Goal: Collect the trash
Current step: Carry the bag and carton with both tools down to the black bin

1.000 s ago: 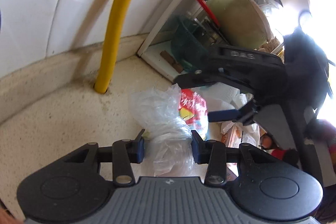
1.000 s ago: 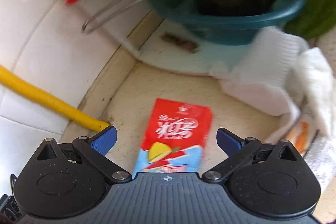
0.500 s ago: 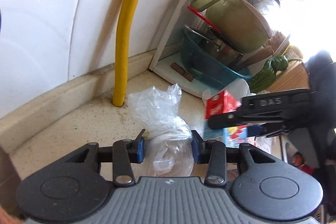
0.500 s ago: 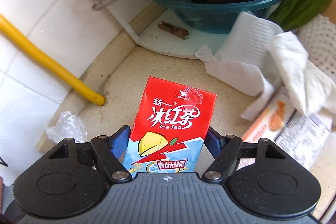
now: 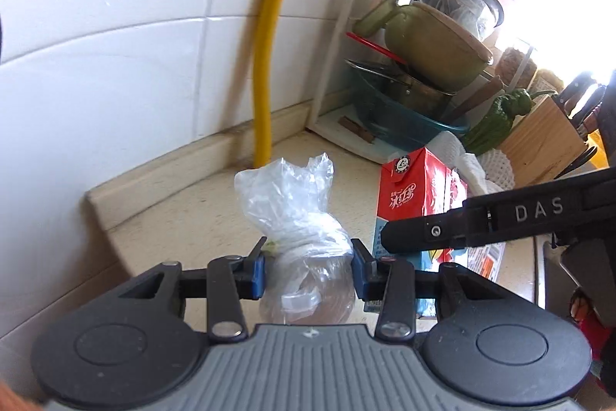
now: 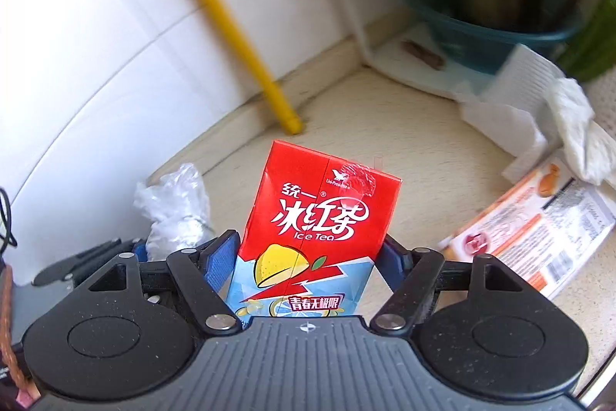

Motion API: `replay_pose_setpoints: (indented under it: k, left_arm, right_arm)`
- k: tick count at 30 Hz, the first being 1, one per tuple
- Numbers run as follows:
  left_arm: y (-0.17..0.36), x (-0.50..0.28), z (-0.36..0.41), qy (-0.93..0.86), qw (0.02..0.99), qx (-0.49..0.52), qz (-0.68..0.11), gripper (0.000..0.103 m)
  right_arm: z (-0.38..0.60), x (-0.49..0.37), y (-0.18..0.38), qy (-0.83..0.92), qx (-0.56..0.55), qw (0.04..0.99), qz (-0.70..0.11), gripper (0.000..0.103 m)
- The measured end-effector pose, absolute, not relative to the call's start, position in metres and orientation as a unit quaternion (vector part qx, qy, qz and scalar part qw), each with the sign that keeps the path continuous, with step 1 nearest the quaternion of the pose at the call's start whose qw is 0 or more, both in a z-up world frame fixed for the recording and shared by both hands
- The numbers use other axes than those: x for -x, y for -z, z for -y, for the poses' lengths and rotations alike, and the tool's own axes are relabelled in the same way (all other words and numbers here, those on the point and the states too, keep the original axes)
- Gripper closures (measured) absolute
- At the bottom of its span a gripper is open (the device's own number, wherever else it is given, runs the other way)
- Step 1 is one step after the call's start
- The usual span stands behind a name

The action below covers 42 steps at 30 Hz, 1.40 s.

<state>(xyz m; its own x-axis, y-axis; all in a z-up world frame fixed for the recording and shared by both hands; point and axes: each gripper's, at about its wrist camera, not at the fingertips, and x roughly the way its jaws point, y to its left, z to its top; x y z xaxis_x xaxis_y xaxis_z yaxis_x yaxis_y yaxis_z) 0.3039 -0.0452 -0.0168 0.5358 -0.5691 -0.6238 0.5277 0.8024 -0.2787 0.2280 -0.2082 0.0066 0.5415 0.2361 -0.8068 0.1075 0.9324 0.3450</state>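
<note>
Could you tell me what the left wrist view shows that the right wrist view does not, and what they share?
Only the left wrist view shows the wooden knife block and the left gripper shut on the crumpled plastic bag. Only the right wrist view shows the printed flat packet and the carton's Ice Tea front. Both show the red ice tea carton clamped in the right gripper, the yellow pipe and the teal basin.

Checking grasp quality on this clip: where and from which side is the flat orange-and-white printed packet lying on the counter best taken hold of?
Take the flat orange-and-white printed packet by its free near edge, coming from above at a slant. It lies flat on the beige counter, so only an edge can be pinched; its far end sits under crumpled white paper towels.
</note>
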Motion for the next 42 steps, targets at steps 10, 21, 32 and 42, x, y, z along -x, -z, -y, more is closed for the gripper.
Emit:
replay_pose_setpoints:
  k: [10, 21, 32, 42]
  left_arm:
    - [0.018, -0.254, -0.007, 0.217, 0.902, 0.018, -0.374, 0.067]
    - [0.038, -0.236, -0.042, 0.149, 0.904, 0.019, -0.401, 0.067]
    - [0.084, -0.255, -0.057, 0.086, 0.889, 0.02, -0.45, 0.067]
    - [0.137, -0.272, -0.097, -0.009, 0.863, 0.055, -0.502, 0.062]
  right_arm:
    - [0.144, -0.205, -0.001, -0.131, -0.143, 0.852, -0.486, 0.024]
    - [0.098, -0.206, 0.029, -0.182, -0.127, 0.827, -0.517, 0.024]
    - [0.071, -0.227, 0.069, -0.193, -0.112, 0.809, -0.544, 0.022]
    - [0.027, -0.252, 0.102, -0.239, -0.116, 0.795, -0.545, 0.022]
